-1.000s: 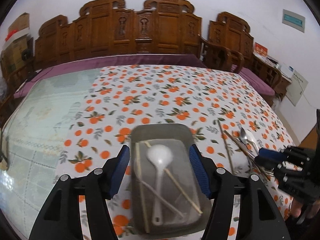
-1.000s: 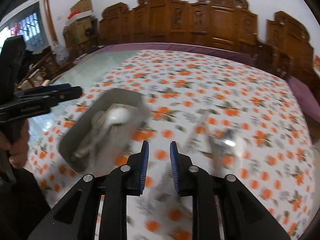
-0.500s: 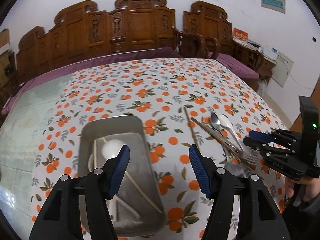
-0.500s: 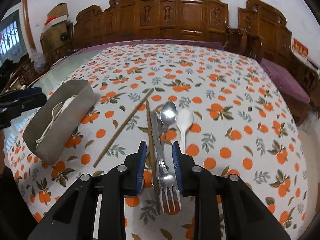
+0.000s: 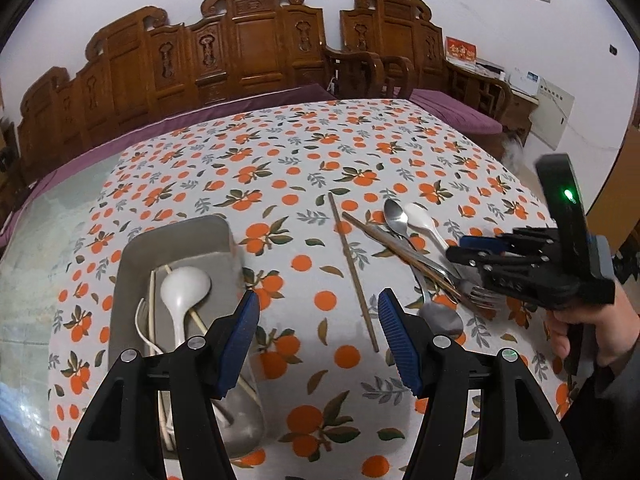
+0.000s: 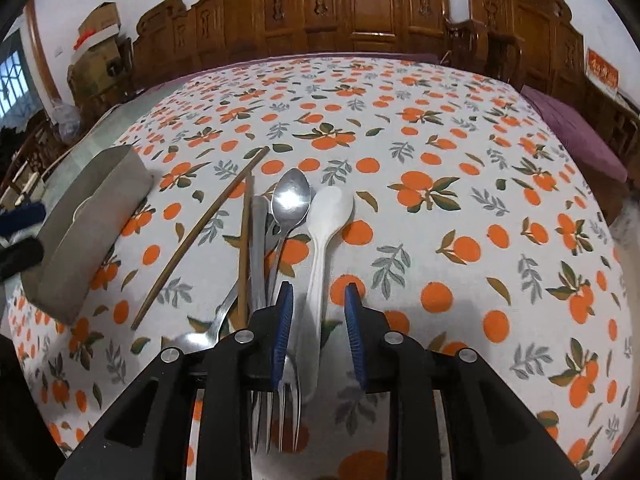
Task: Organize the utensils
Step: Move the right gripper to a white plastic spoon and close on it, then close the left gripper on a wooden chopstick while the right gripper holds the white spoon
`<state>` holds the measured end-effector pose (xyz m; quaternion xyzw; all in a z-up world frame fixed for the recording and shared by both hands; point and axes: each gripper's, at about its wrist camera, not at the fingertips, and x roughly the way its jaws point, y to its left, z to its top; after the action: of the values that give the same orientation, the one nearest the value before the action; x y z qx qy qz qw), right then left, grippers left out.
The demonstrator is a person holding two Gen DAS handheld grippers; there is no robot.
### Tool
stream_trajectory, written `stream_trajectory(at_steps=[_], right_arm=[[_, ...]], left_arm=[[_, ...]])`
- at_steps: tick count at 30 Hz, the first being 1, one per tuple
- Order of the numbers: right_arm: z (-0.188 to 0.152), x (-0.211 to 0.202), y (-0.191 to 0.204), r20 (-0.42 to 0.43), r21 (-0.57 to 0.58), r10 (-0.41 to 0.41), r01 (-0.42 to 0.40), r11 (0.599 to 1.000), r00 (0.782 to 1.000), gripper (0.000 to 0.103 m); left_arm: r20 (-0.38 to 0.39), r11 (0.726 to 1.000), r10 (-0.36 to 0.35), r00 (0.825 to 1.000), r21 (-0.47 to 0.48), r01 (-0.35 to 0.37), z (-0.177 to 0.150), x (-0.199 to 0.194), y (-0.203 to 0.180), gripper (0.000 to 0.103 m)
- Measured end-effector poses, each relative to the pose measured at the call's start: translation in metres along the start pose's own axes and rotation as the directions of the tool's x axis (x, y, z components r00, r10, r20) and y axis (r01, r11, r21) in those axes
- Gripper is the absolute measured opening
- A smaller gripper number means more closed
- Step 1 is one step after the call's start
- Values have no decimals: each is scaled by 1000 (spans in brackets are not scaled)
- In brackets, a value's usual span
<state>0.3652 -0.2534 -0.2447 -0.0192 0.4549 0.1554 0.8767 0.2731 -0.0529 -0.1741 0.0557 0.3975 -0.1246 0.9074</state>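
A grey tray (image 5: 176,236) at the left holds a white ladle spoon (image 5: 186,286), a white fork and pale chopsticks. My left gripper (image 5: 316,308) hangs open over the bare cloth just right of the tray, holding nothing. Loose utensils lie to the right: a brown chopstick (image 6: 200,232), a second chopstick (image 6: 243,248), a metal spoon (image 6: 291,196), a white plastic spoon (image 6: 328,216) and a metal fork (image 6: 276,420). My right gripper (image 6: 317,292) is low over this pile, open. The white spoon's handle runs between its fingers, and the pads do not touch it.
The table wears a white cloth with orange fruit print (image 6: 460,200); bare glass shows at the left (image 5: 36,248). Carved wooden chairs (image 5: 256,48) line the far side. A hand (image 5: 592,332) holds the right gripper's body at the right edge.
My left gripper has moved right, from above the tray to the cloth beside it. My right gripper has come down onto the utensil pile and now straddles the white spoon's handle.
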Motion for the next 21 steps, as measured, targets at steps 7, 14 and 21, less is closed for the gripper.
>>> stream_trajectory(at_steps=[7,14,21], right_arm=[[11,19,8,-21,-89,-76,74,993,997,28],[8,16,-1,-16,-100,-107,105,989,994,9],[3,11,-8,-12,-83,-102,101,991,995,9]], left_arm=[[-14,1000,2,1000,16,-2,-4,9,-14,59],[-35,999,-11,999,44,13,-7,24,-32,49],[-90,999,-13,996,50,18,-4,52,-41,43]])
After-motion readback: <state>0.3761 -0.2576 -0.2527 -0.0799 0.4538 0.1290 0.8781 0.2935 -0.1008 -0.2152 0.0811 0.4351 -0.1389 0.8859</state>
